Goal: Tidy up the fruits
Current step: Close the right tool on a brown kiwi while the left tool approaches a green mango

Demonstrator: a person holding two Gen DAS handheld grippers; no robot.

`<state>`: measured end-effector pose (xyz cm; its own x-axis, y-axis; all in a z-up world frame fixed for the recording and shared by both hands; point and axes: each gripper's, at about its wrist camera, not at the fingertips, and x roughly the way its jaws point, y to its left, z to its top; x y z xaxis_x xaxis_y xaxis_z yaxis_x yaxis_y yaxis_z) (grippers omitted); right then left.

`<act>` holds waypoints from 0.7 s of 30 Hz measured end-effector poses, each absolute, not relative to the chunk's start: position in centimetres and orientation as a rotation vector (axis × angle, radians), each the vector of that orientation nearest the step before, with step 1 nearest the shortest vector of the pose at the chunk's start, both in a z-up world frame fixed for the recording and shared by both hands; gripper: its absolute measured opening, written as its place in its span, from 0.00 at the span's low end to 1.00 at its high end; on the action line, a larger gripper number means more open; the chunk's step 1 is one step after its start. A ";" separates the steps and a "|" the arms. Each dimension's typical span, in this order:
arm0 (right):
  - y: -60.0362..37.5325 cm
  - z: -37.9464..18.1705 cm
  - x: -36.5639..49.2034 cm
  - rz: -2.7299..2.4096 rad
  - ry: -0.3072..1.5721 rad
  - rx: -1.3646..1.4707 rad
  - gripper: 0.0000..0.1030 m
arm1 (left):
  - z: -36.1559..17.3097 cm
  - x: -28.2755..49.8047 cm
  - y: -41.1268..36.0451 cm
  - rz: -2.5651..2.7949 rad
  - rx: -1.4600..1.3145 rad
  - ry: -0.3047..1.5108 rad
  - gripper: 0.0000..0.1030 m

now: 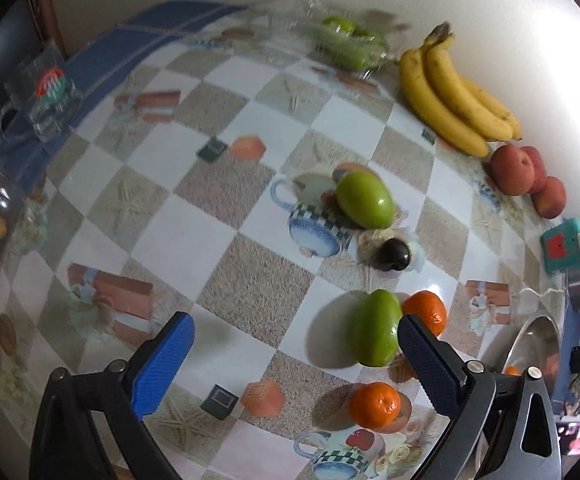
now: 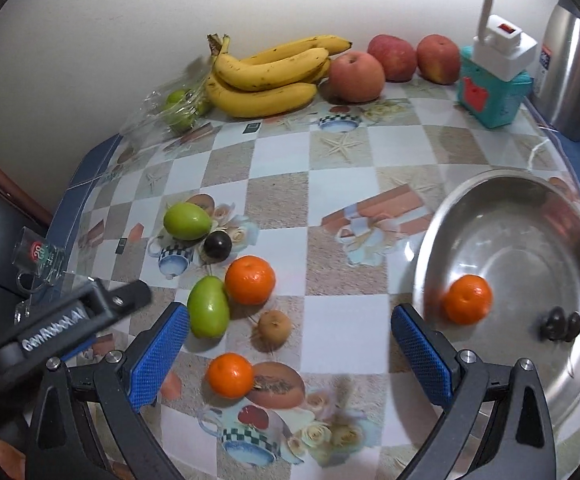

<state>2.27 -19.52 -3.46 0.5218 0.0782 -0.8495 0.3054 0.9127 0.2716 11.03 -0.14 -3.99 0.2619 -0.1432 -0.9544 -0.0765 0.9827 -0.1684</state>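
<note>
Both the left gripper (image 1: pixel 295 364) and right gripper (image 2: pixel 290 354) hang wide apart and empty over the tabletop (image 2: pixel 341 184). One orange (image 2: pixel 467 299) lies in the steel bowl (image 2: pixel 529 208) at the right edge; bananas (image 2: pixel 270 76) and apples (image 2: pixel 355 76) line the back edge

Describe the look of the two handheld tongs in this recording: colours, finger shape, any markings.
Both tongs, left and right, look alike: black angular linkage arms with silver pivot bolts, each ending in flat rectangular fingers covered in blue dotted-texture pads. In the right wrist view, the left tongs' black body carries white lettering, too blurred to read. No sleeves or cables show.
</note>
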 end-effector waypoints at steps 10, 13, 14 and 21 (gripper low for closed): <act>-18.5 -4.9 3.5 -0.116 1.055 0.376 0.95 | -5.8 12.1 0.1 -0.011 -0.227 1.353 0.99; -18.3 -5.4 3.8 -0.111 1.065 0.368 0.83 | -6.3 12.4 0.0 -0.006 -0.229 1.369 0.99; -18.2 -5.6 4.0 -0.111 1.071 0.369 0.81 | -6.6 12.5 0.0 -0.007 -0.230 1.377 0.99; -17.7 -7.1 4.5 -0.092 1.113 0.361 0.65 | -7.3 13.0 -0.3 -0.015 -0.241 1.394 0.99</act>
